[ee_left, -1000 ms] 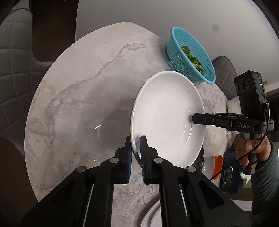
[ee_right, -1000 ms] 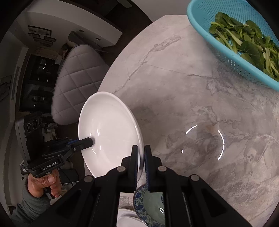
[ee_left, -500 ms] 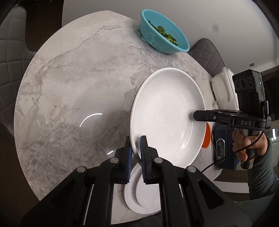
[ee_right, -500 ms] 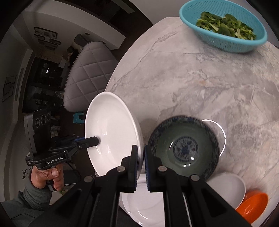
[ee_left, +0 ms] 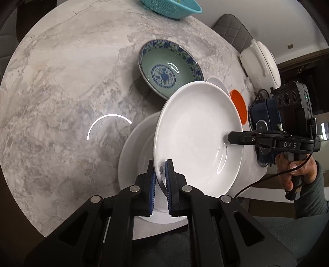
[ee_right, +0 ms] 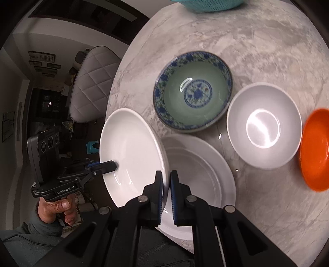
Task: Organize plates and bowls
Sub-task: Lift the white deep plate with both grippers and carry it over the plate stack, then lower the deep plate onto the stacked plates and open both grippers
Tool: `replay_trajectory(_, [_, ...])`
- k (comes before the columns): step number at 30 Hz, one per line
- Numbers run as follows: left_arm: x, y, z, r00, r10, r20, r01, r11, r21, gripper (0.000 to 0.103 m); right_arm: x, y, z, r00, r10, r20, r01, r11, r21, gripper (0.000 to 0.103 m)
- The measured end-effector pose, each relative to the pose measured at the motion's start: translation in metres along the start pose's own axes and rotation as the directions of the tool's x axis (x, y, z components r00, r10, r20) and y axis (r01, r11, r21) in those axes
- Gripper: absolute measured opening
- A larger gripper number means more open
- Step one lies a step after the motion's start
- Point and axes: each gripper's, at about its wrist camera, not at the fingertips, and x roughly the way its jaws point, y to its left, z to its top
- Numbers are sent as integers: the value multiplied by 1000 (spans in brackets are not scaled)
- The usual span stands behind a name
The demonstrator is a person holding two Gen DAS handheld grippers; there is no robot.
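Note:
A white deep plate hangs tilted in the air, held by both grippers on opposite rims. My left gripper is shut on its near rim in the left wrist view. My right gripper is shut on the opposite rim. Under it on the marble table lies a second white plate. Behind that stand a blue-patterned green bowl, a white bowl and an orange bowl.
A turquoise colander sits at the table's far edge, a white lidded pot at the right. A dark blue device with a cable lies at the right edge. Quilted grey chairs surround the round marble table.
Both grippers carried the white plate toward the table's near side. The plate on the table, the patterned bowl and the small bowls came into view beneath it; the colander slid to the top edge.

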Motion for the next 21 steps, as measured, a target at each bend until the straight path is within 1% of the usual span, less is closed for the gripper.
replay_trajectory(3, [18,-6,-15,1000,20,-21,-20,1000,15,7,11,-18,-24,1000,-4,-11,5,999,50,9])
replay_trajectory(7, [34,-9,-20,999,45,-27,-44,999,33,7,26,-37,-44,1000,-7,-23,10,994,109,9])
replay_trajectory(15, [64,-9,-21,989,143,-43,-138,985,101,7,50,-50,-55,997,-50,-50,56,991,118,9])
replay_trajectory(21, [78,-7,-21,985,164,-59,-156,980,122,8,55,-53,-56,994,-89,-58,95,990,102,9])
